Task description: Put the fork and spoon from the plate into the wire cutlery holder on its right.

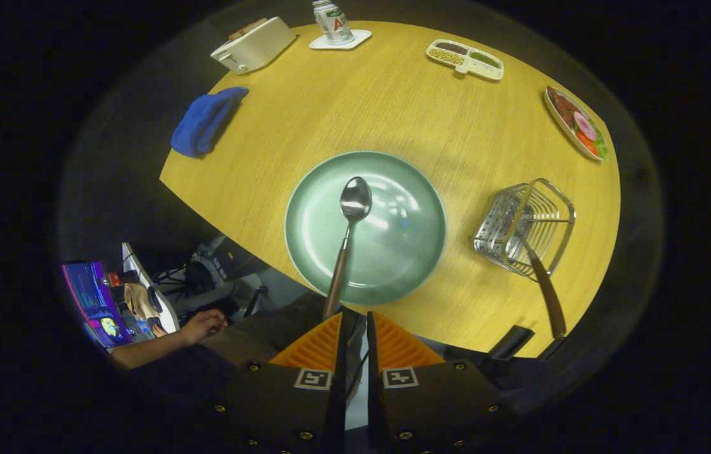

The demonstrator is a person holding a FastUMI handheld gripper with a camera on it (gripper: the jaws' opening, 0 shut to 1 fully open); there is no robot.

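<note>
Gripper clamping spoon handle

— Where's the spoon?
— On the plate, handle reaching back to the gripper, its fingers nearly closed around the handle's end.
— And the fork?
— In the wire cutlery holder, right of the plate, handle leaning out toward us.

Bright light from above shines on the yellow table and glares off the green plate. Around the table everything is dark, bent and blurry.
</note>
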